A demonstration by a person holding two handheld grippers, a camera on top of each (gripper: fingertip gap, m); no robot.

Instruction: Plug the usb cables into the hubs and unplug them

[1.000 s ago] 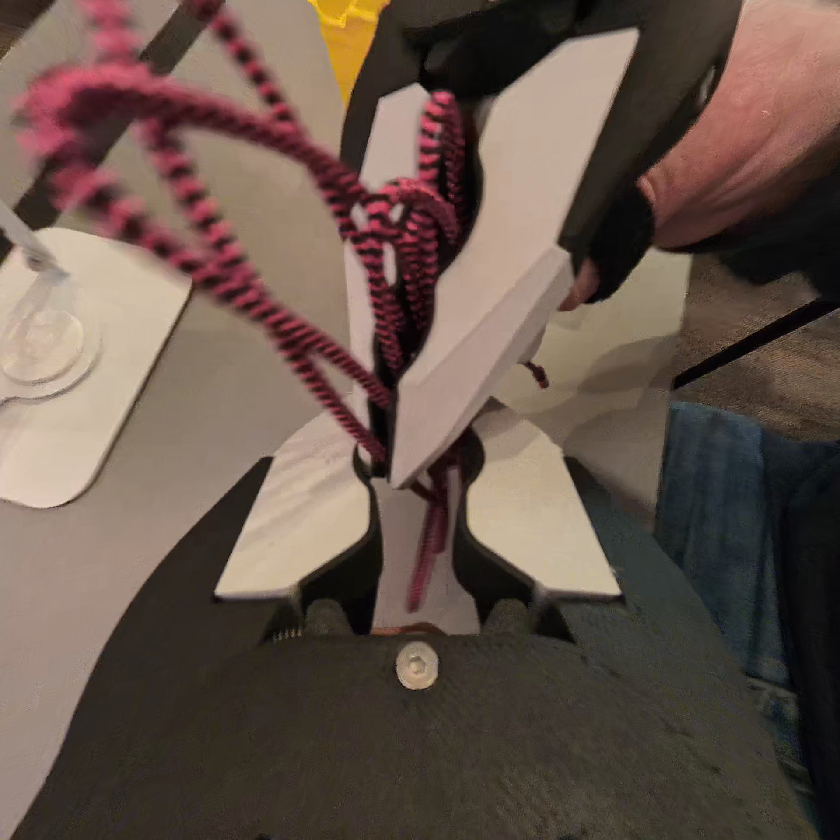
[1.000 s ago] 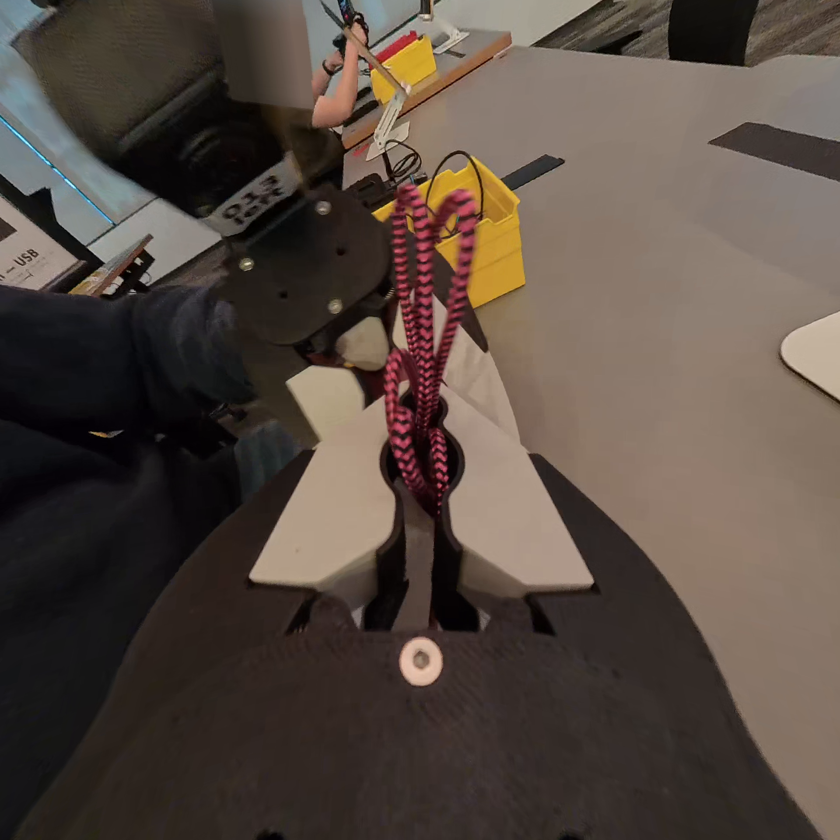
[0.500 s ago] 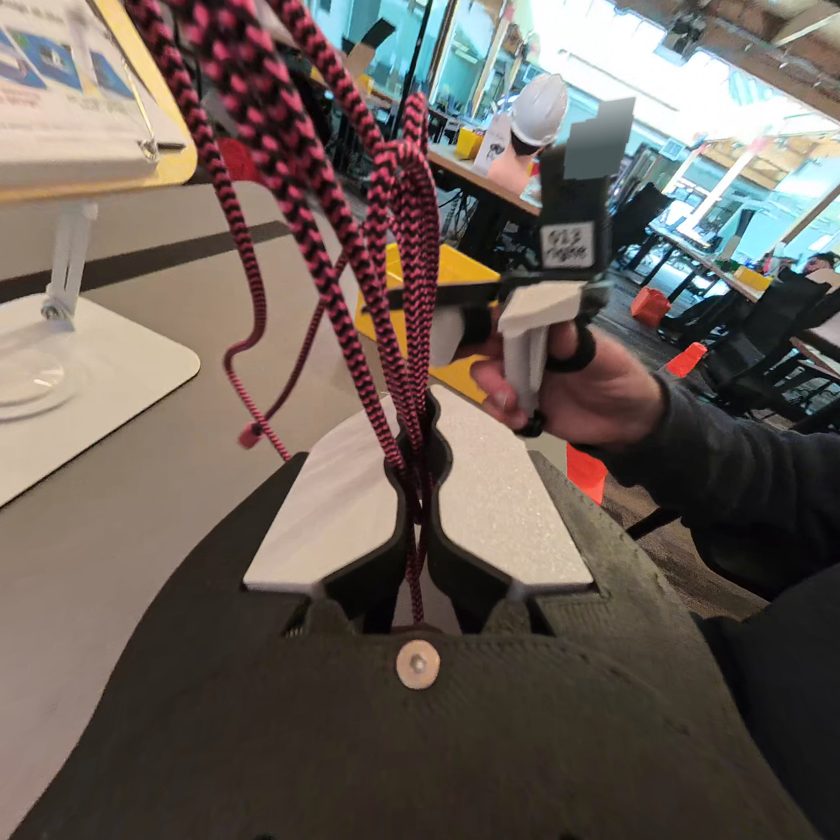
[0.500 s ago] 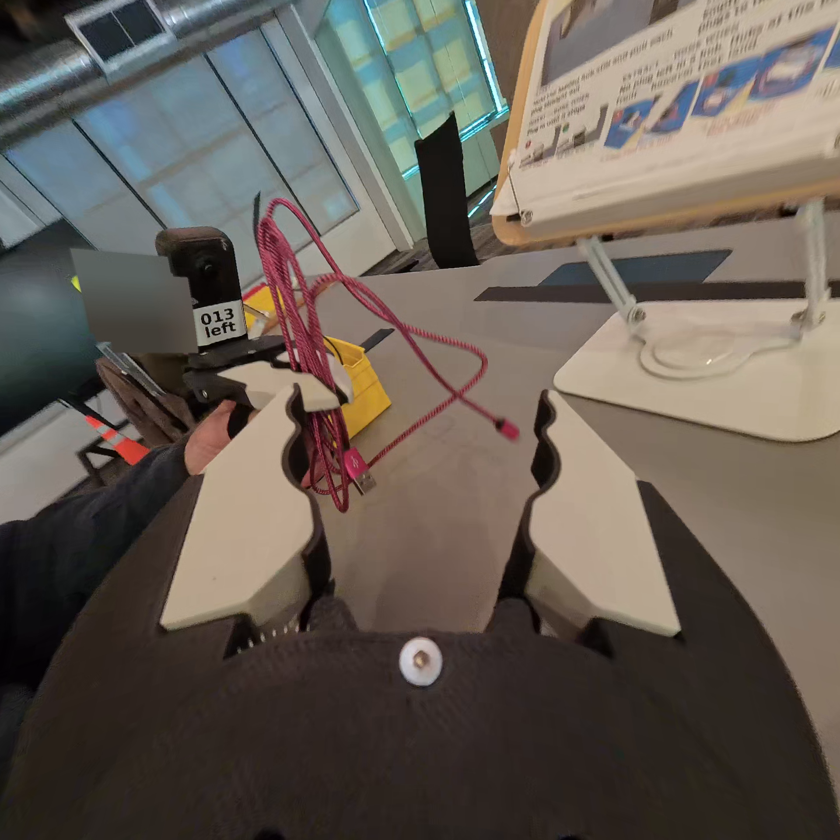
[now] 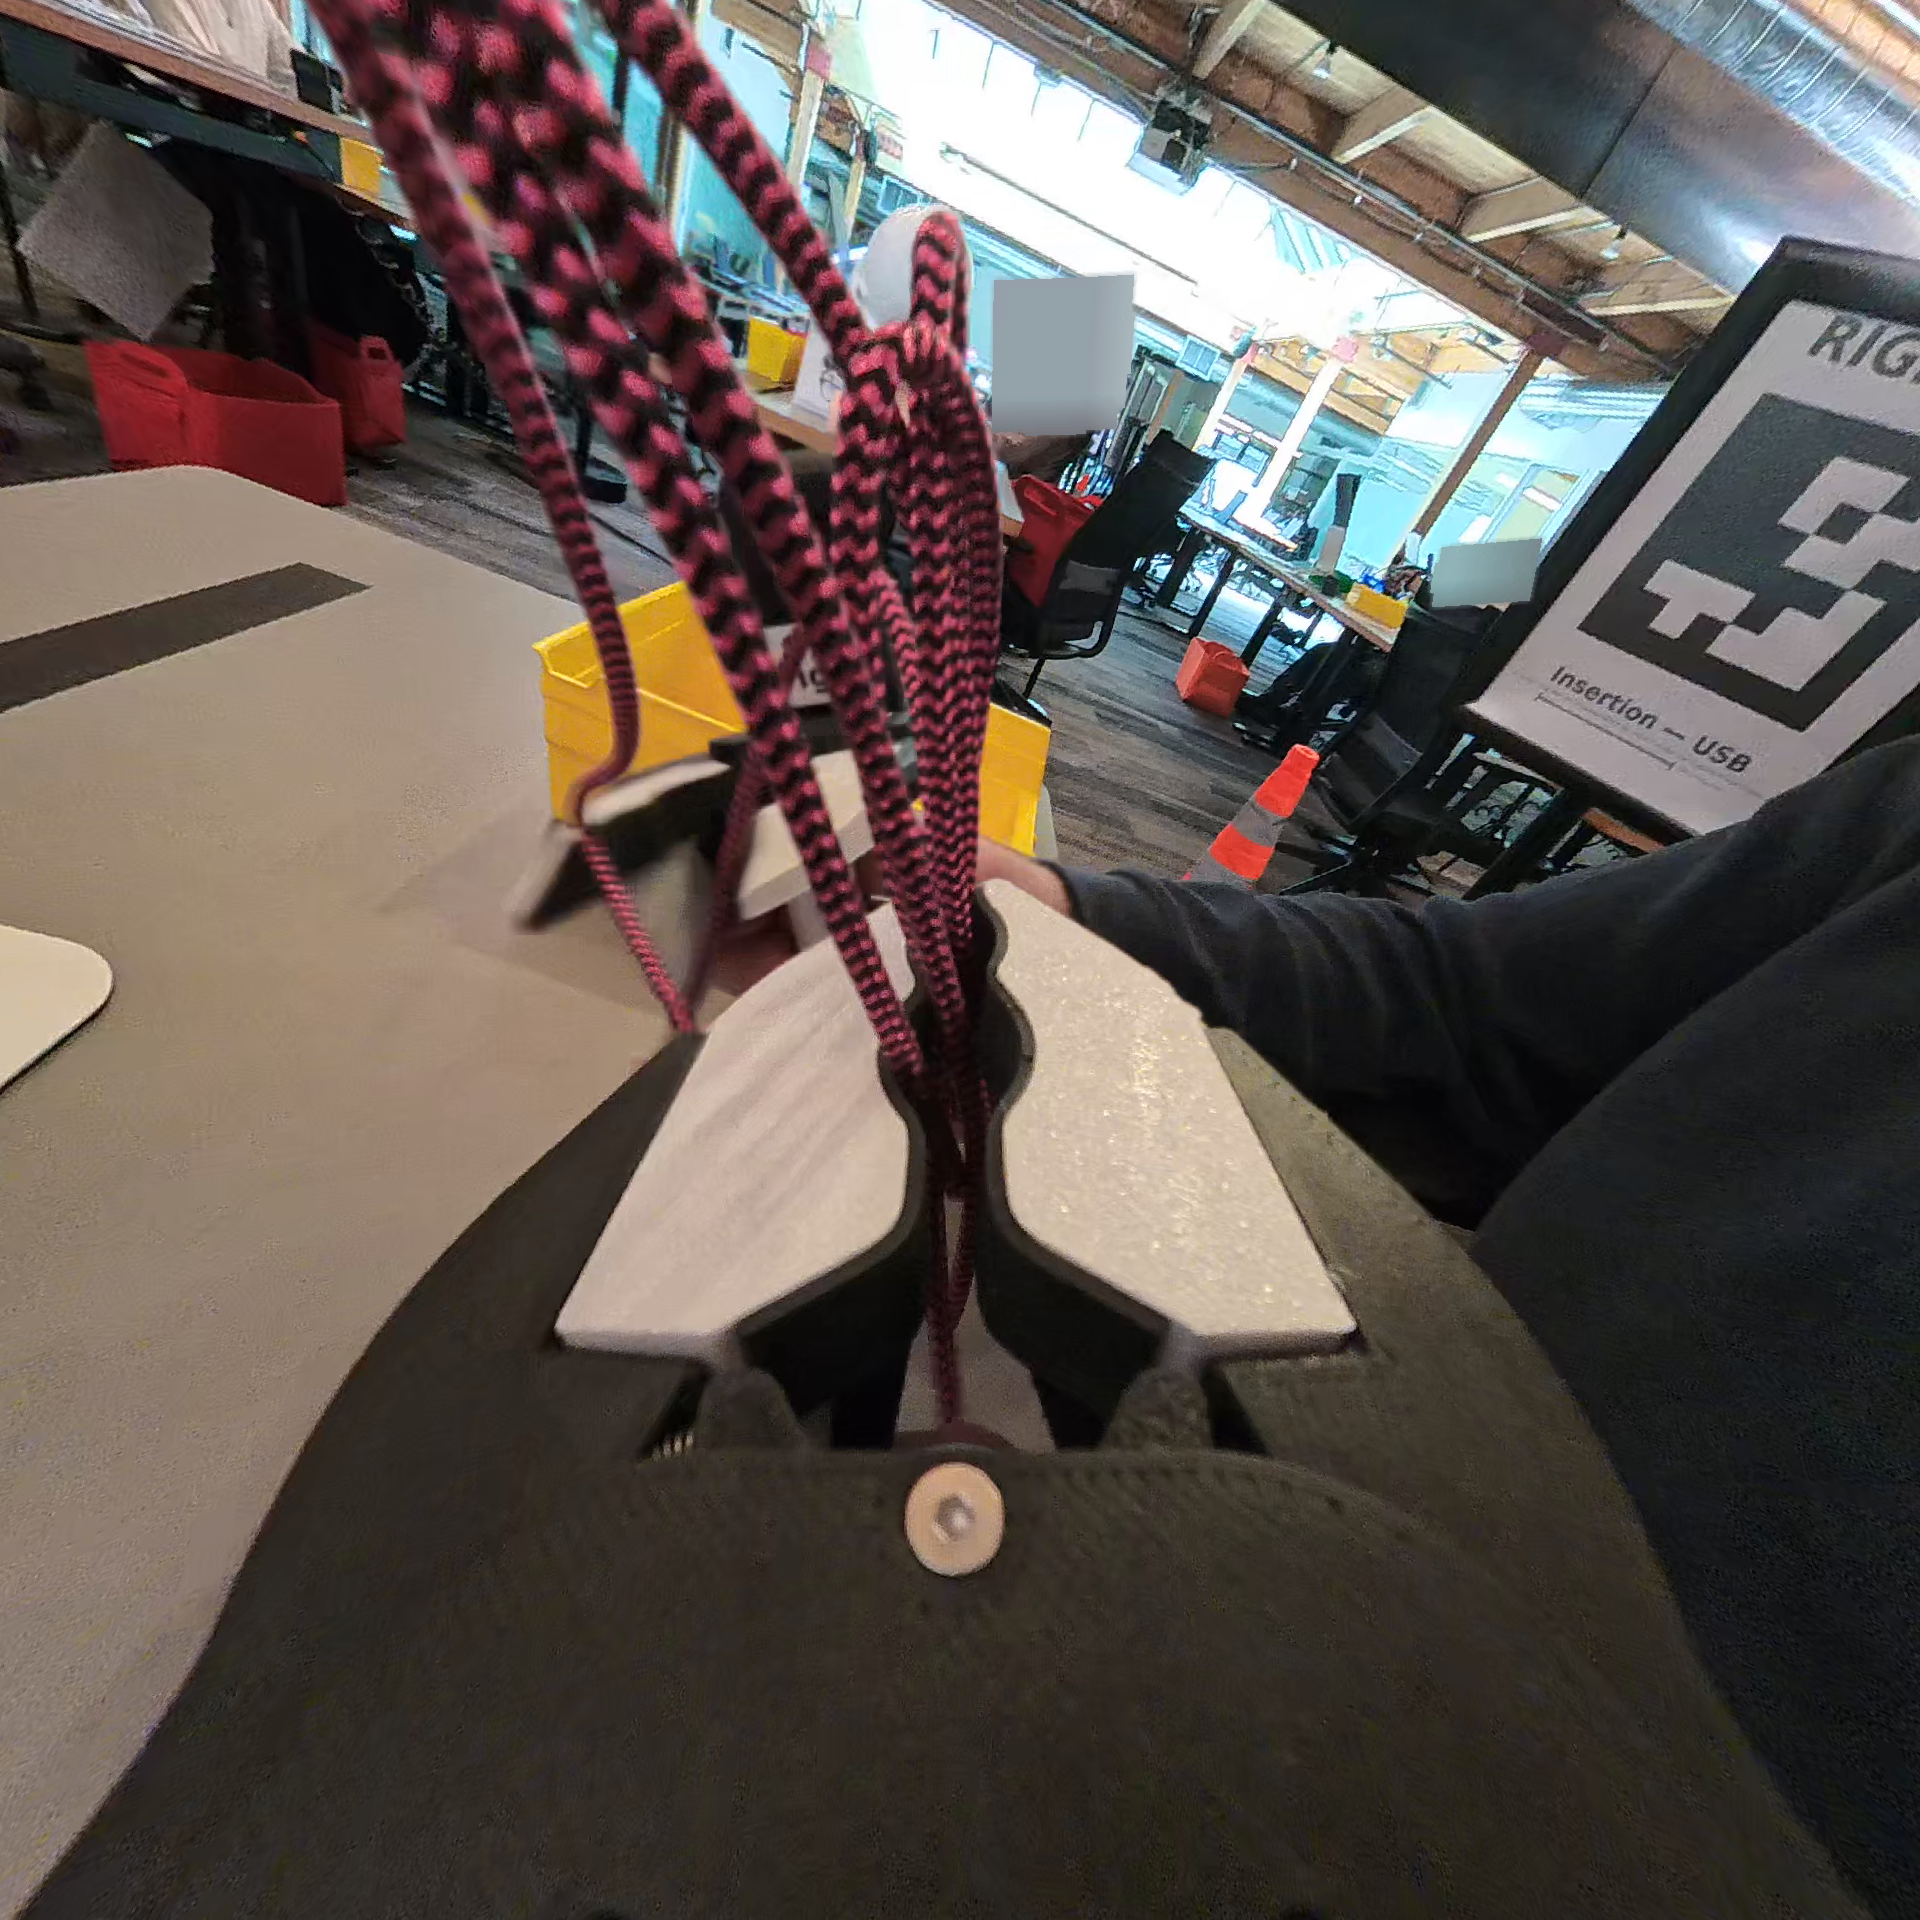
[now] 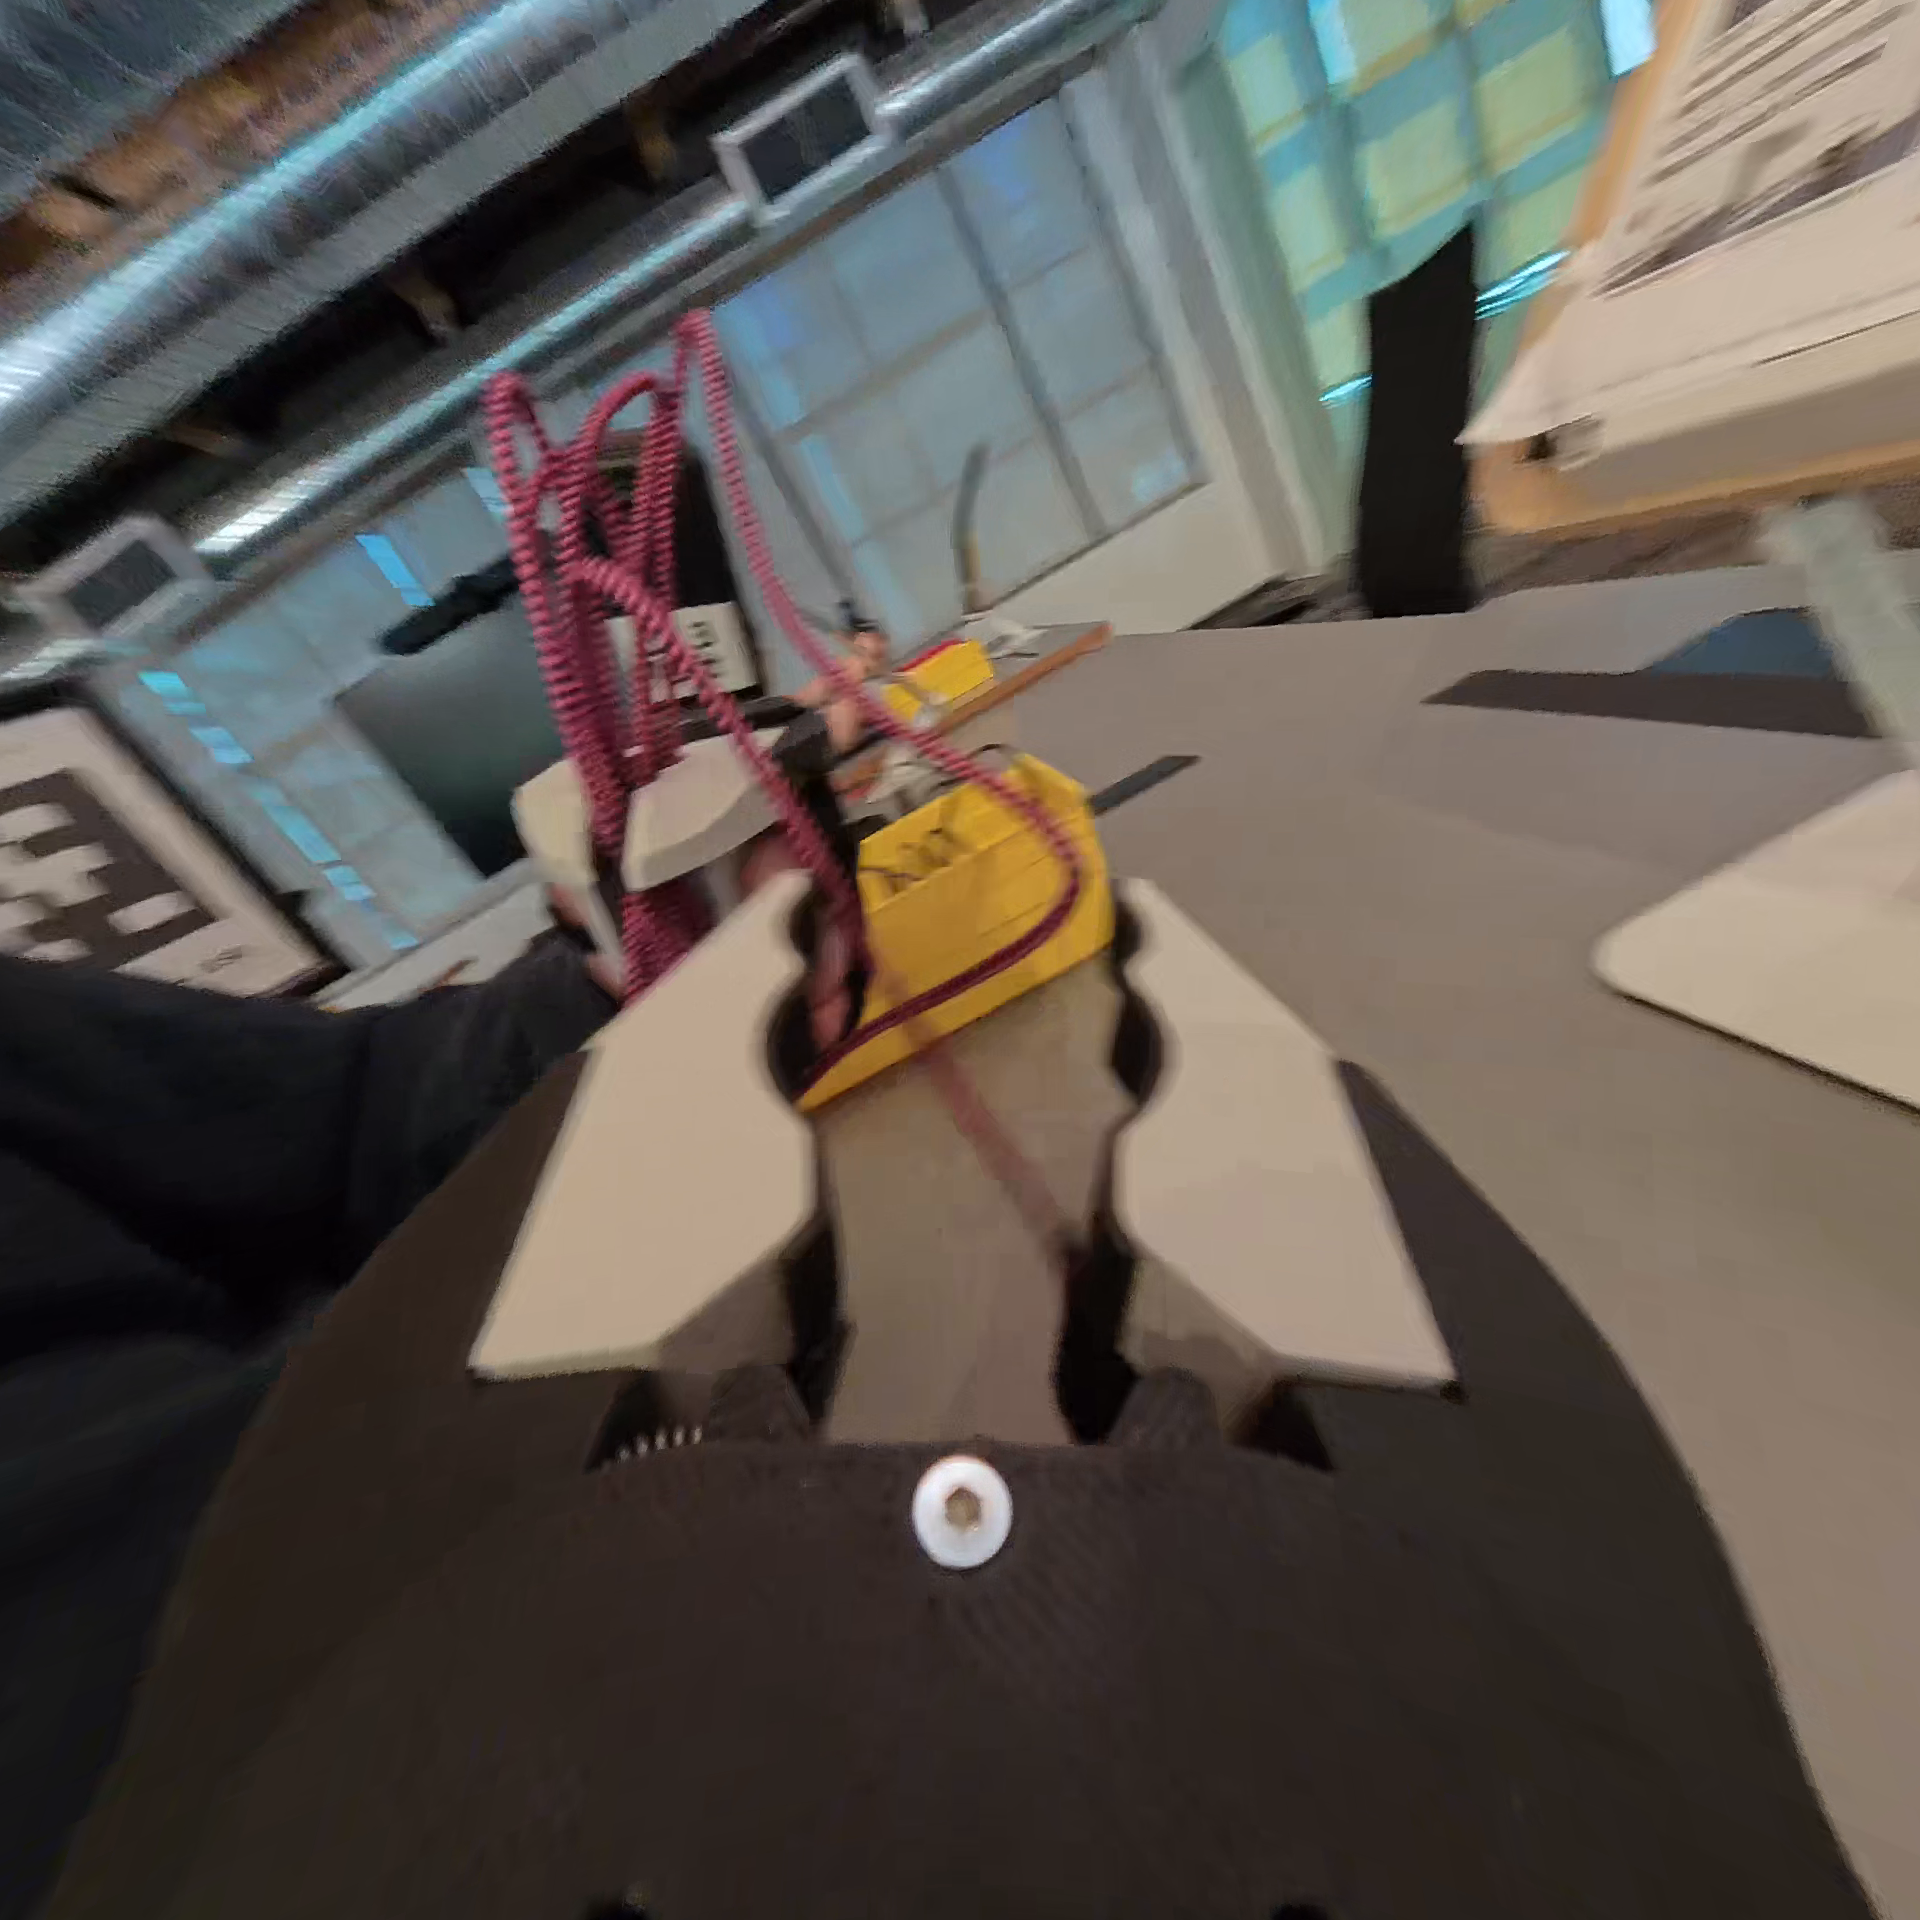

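the left gripper (image 5: 951, 997) is pinched nearly closed on several strands of a pink-and-black braided usb cable (image 5: 914, 582), which rise in loops above its fingertips and run down the narrow slot between its fingers. one strand hangs off to the left of this gripper and drops toward the grey worktop (image 5: 239, 935). just ahead of the left gripper, partly behind the strands, the right gripper (image 5: 707, 821) shows with its pale fingers, and a dark sleeve (image 5: 1351, 987) reaches in from the right. beyond them stands a yellow bin (image 5: 644, 696) on the worktop, and farther off to the right an orange cone (image 5: 1262, 816) on the floor.

in the right wrist view, which is blurred, the right gripper (image 6: 961, 925) stands wide, its fingers well apart with nothing clamped between them. a cable strand (image 6: 987, 1122) crosses the gap and lies close to its right finger; whether it touches cannot be told. ahead and to its left the left gripper (image 6: 675, 821) holds the cable bundle (image 6: 613, 582), loops rising above it. the yellow bin (image 6: 966, 883) sits straight ahead beyond the fingertips. a white stand base (image 6: 1766, 956) lies on the worktop to the right.
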